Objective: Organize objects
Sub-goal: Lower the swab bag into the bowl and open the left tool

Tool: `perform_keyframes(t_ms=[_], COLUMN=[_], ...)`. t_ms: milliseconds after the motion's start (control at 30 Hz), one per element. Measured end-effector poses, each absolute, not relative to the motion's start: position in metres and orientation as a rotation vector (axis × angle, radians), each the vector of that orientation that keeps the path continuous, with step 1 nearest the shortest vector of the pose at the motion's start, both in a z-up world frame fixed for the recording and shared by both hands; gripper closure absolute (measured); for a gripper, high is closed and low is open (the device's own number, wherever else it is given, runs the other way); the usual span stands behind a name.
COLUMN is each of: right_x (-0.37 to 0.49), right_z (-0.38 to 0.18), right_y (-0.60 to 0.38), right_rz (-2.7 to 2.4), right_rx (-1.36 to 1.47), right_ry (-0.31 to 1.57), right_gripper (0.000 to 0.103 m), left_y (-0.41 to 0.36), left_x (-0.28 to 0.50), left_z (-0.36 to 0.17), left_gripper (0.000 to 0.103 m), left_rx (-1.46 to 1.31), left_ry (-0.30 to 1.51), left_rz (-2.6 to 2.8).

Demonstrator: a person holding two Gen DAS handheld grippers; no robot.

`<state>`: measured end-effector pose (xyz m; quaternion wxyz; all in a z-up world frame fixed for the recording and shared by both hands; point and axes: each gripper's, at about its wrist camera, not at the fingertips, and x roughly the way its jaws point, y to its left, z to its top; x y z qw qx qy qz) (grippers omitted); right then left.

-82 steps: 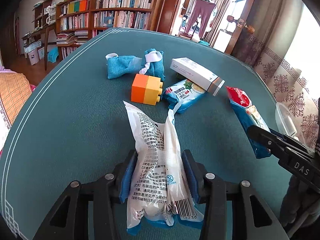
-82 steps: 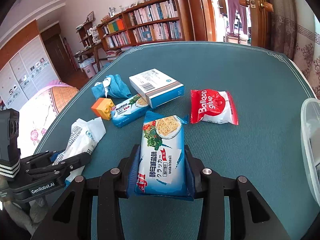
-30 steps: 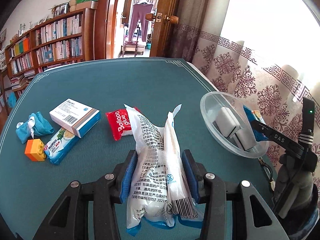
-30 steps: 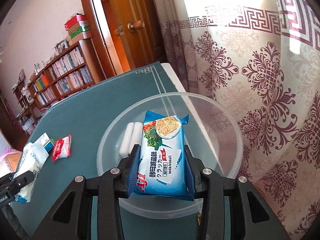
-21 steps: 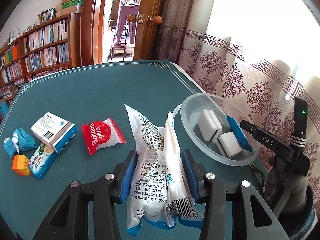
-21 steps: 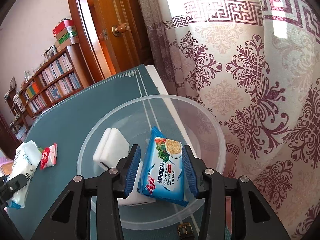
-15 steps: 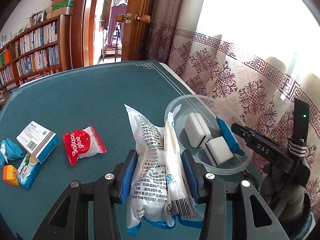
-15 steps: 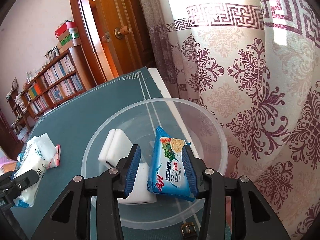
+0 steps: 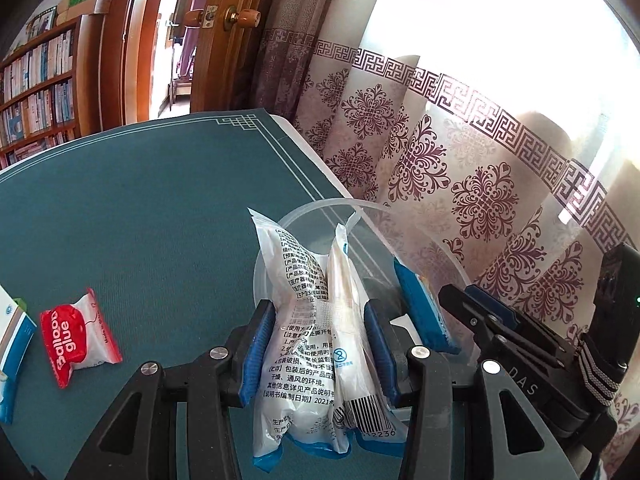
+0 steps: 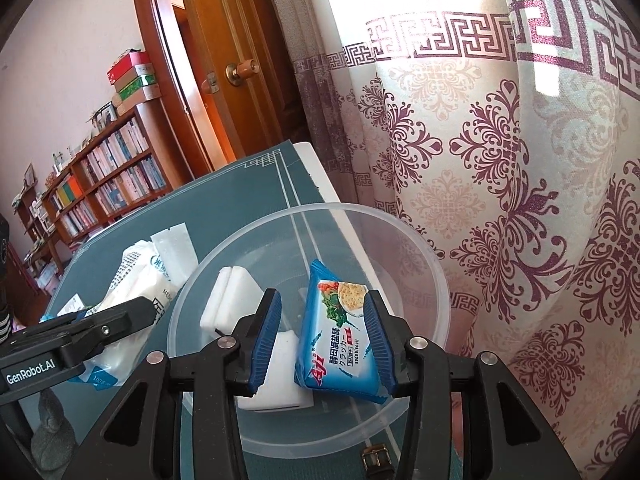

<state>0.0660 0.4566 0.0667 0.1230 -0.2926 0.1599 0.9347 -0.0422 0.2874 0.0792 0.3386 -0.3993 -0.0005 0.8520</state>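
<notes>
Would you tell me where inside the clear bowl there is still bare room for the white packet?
The bowl is bare along its far side, toward the curtain. Its near half is crowded: white blocks fill the left, and the cracker pack leans between the right gripper fingers. The left gripper clamps the white packet at the bowl's left rim.

A clear round plastic bowl [image 10: 400,224] is sitting at the green table's edge. Inside it, white foam blocks [image 10: 228,296] are lying, and a blue soda-biscuit packet [image 10: 340,336] is leaning tilted against them. A white printed plastic pouch [image 9: 312,320] is being held upright just beside the bowl's rim.
</notes>
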Motion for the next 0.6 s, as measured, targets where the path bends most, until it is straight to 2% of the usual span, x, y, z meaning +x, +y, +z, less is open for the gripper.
perform_keyframes(t_ms=[400,433,500,533,567,600], right_x=[0.064,0.063,0.064,0.063,0.063,0.063], right_z=[0.062,0.062,0.062,0.062,0.062,0.062], right_y=[0.456,0.457,0.456,0.456,0.456,0.455], right_rz=[2.717,2.716,2.713,2.713,2.714,2.714], right_rx=[-0.859,-0.857,-0.854,-0.854,-0.855,-0.856], right_ry=[0.443,0.443,0.439,0.437,0.437,0.435], right_gripper=[0.058,0.058,0.058,0.058,0.058,0.058], left_y=[0.314,0.311,0.307,0.303,0.3,0.297], left_x=[-0.063,-0.064,-0.067,-0.067,-0.068,-0.068], left_z=[0.064,0.064,0.065,0.067,0.068,0.07], left_gripper=[0.052,0.05,0.04,0.031,0.026,0.025], left_rx=[-1.03,-1.028,-1.024,-1.016,-1.006,-1.0], left_ry=[-0.052,-0.073,-0.108,-0.122,-0.134,-0.139], left_rz=[2.155,2.151,2.146,2.151,2.161,2.175])
